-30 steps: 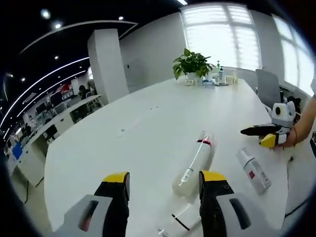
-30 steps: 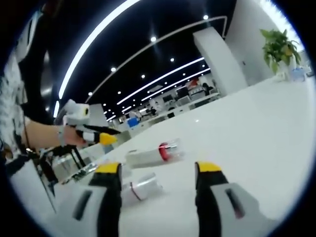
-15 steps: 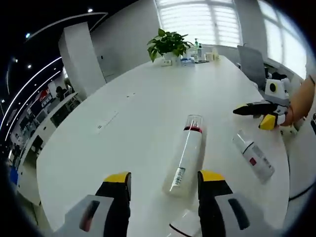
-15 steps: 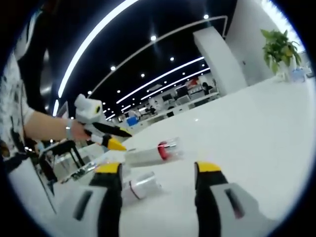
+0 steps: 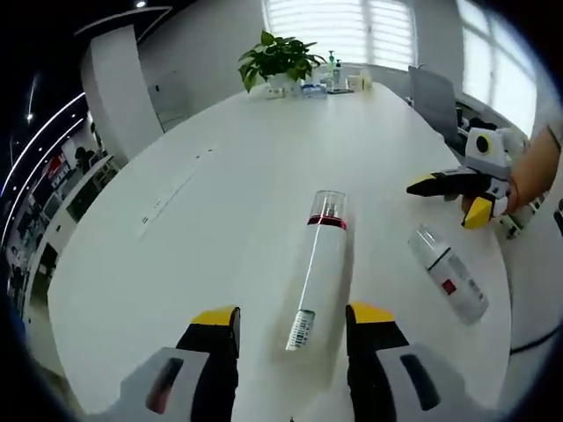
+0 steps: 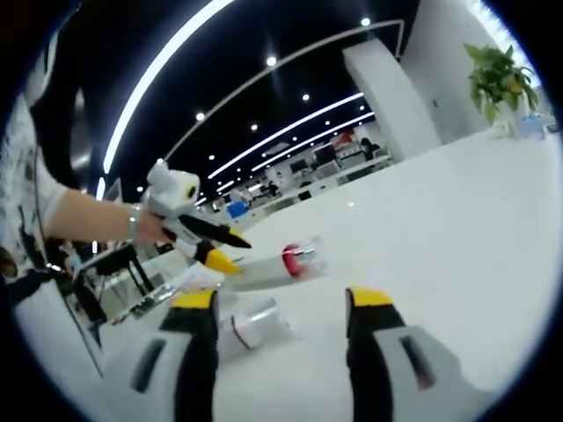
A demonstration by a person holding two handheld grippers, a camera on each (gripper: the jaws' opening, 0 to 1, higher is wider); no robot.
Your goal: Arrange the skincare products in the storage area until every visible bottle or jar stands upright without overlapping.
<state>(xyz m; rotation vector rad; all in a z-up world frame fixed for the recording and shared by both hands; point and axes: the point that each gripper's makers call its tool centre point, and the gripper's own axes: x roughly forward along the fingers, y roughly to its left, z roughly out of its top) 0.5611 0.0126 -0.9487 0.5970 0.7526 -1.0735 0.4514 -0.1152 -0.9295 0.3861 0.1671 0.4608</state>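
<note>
The left tool (image 5: 292,321) hangs low over the white surface (image 5: 220,193) with its yellow-tipped jaws spread wide and nothing held. Between those jaws and running away ahead of them lies a tall white bottle (image 5: 318,268), flat on its side, its clear cap and red band at the far end and its printed label at the near end. It lies closer to the right-hand jaw than to the left, but whether it touches either jaw I cannot tell.

Off to the right of that tool, well apart from the tall bottle, a shorter white bottle (image 5: 447,283) with a small red mark also lies on its side. Just beyond it the right tool (image 5: 444,195) comes in, held in a person's hand (image 5: 528,176), jaws parted and empty.

Far ahead of the left tool, at the other end of the surface, stand a potted plant (image 5: 277,60) and a few small upright bottles (image 5: 332,75) beside it.

In the right gripper view, the right tool (image 6: 283,308) is likewise wide open. Ahead of it the tall white bottle (image 6: 268,268) lies across, and a short bottle (image 6: 251,327) lies just beside the left-hand jaw. The left tool (image 6: 215,246) reaches in from the left, its tips right at the tall bottle's end.
</note>
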